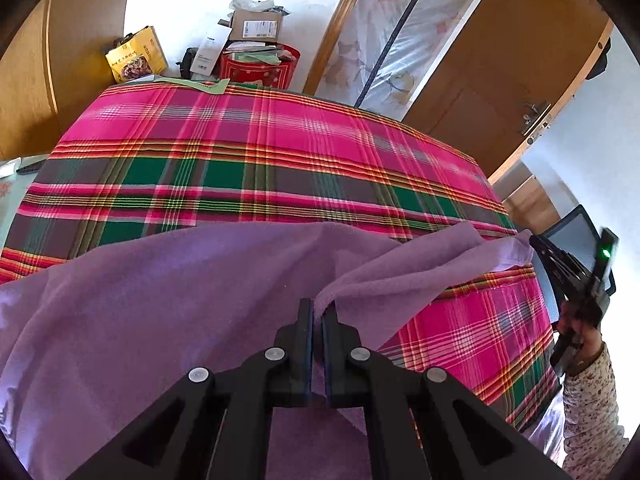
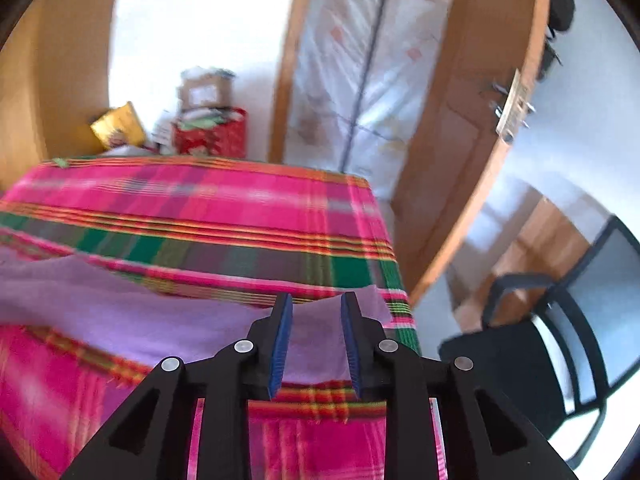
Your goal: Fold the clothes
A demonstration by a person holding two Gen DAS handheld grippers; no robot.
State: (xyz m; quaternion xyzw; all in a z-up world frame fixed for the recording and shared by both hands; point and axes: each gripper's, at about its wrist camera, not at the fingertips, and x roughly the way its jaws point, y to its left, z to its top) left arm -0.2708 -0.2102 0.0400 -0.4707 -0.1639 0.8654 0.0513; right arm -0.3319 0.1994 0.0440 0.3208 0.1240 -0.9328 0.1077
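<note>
Purple fleece fills the lower half of our left wrist view: the garment (image 1: 168,312) lies spread over a surface covered by a pink, green and red plaid cloth (image 1: 248,152); we cannot tell whether a bed or a desk lies under it. Our left gripper (image 1: 317,320) has its fingers clenched on a raised fold of the garment, and the fabric rises in a ridge from the blue pads toward the right. At the far end of that ridge our right gripper (image 1: 560,256), held by a hand (image 1: 576,344) in a flowered sleeve (image 1: 592,408), meets a pale corner of the same garment near the edge of the cloth.

From the right wrist, the right gripper (image 2: 316,320) has its fingers released, the blue pads standing well apart with the corner of the purple garment (image 2: 316,340) between them. This view is blurred.

Beyond the far edge of the plaid cloth stand a yellow bag (image 1: 136,56) printed with a food picture, a red box (image 1: 260,66) with a cardboard box (image 1: 258,26) on it that bears a white shipping label, and a white carton (image 1: 208,50); none of their writing is legible. A wooden door (image 1: 500,68) with a metal handle stands open on the right, and a black chair (image 2: 560,320) is beside the bed or desk.
</note>
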